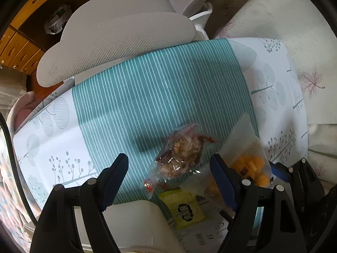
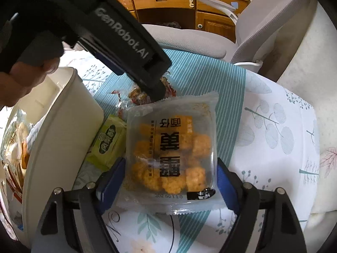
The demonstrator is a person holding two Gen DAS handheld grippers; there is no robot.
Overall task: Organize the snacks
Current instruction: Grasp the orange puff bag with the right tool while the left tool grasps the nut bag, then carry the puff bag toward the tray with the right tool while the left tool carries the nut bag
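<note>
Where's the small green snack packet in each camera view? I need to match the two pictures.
Left wrist view: green packet at bottom centre, just right of the white bin.
Right wrist view: green packet left of centre, between the white bin and the orange snack bag.
Shared landmark: the teal striped cloth band.
</note>
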